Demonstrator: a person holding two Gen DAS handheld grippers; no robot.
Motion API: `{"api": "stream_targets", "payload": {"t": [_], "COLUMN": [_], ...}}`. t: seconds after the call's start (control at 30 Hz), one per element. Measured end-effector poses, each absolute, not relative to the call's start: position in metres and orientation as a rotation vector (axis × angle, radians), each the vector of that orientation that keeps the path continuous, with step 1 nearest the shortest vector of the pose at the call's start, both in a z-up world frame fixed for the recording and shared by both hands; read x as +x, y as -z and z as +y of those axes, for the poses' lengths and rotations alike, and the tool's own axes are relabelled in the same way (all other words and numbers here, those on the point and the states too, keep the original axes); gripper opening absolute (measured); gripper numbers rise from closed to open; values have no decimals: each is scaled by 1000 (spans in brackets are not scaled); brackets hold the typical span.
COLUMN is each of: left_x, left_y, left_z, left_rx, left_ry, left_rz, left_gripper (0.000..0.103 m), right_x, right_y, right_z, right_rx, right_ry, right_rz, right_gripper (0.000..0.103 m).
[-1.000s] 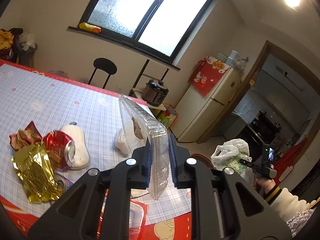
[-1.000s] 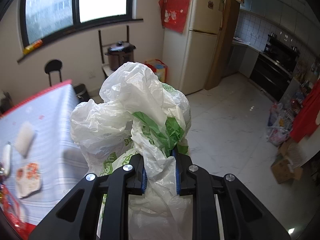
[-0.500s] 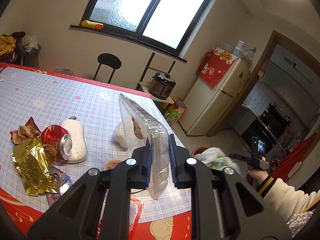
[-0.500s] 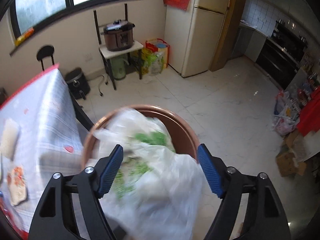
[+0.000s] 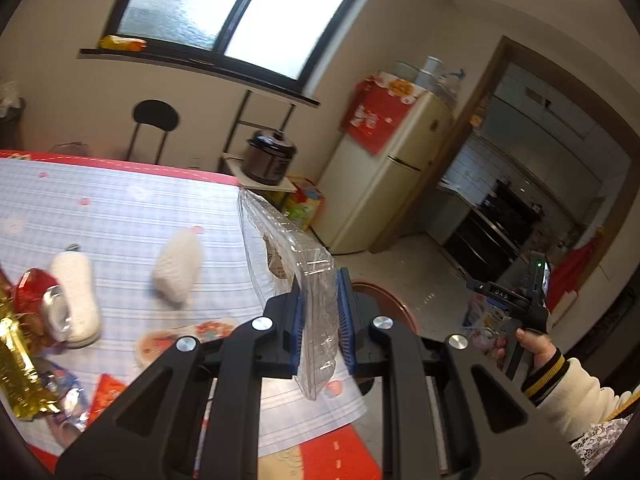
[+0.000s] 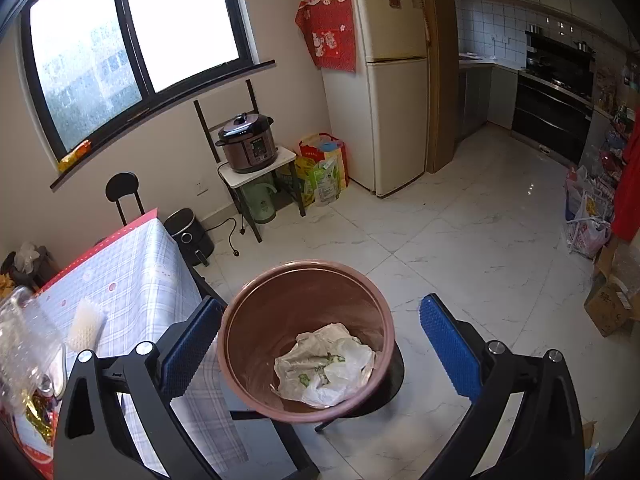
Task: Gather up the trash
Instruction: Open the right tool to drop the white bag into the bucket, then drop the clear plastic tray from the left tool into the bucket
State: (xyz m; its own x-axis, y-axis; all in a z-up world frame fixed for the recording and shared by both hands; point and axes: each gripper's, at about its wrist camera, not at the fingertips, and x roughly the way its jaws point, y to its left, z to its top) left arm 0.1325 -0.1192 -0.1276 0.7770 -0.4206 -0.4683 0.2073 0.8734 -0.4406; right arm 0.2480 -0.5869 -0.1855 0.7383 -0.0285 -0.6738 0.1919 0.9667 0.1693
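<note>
Hidden: the counter runs off the left edge, cutting the gold wrapper and the red crushed can; the label inside the clear plastic container is too small to read.
Left tool: pressed onto the clear plastic container, which stands on edge between the blue pads, over the counter's corner.
Right tool: spread wide, nothing between its pads, directly above the brown bin.
Plastic bag: white with green print, crumpled on the bin's bottom, apart from both pads.
Writing: "DAS" on the right tool's body in the left view.
Counter leftovers: two white foam sleeves.
</note>
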Motion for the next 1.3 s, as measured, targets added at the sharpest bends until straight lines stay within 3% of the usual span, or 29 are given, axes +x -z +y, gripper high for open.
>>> {"api": "stream_targets", "payload": {"t": [0.53, 0.57, 0.6, 0.67, 0.77, 0.97, 1.3], "left_x": [263, 272, 281, 290, 287, 249, 157], "left_y": [176, 178, 180, 179, 174, 166, 141], "left_z": [-306, -317, -328, -341, -338, -299, -140], "left_rx": [-337, -336, -321, -297, -280, -221, -245], "left_ry": [736, 756, 757, 740, 719, 586, 140], "left_rz": [783, 799, 808, 787, 758, 718, 664], "left_gripper": [19, 28, 63, 80, 82, 97, 97], "right_x": [176, 172, 169, 165, 159, 156, 199], "right_y": [182, 183, 183, 182, 180, 175, 172], "right_z": [-646, -649, -653, -659, -660, -655, -581], "right_rx": [265, 272, 278, 289, 295, 332, 339], "right_ry": [234, 248, 259, 275, 274, 235, 26], "right_rz": [735, 733, 732, 730, 714, 685, 688], "right_gripper": [98, 98, 98, 98, 98, 98, 98]}}
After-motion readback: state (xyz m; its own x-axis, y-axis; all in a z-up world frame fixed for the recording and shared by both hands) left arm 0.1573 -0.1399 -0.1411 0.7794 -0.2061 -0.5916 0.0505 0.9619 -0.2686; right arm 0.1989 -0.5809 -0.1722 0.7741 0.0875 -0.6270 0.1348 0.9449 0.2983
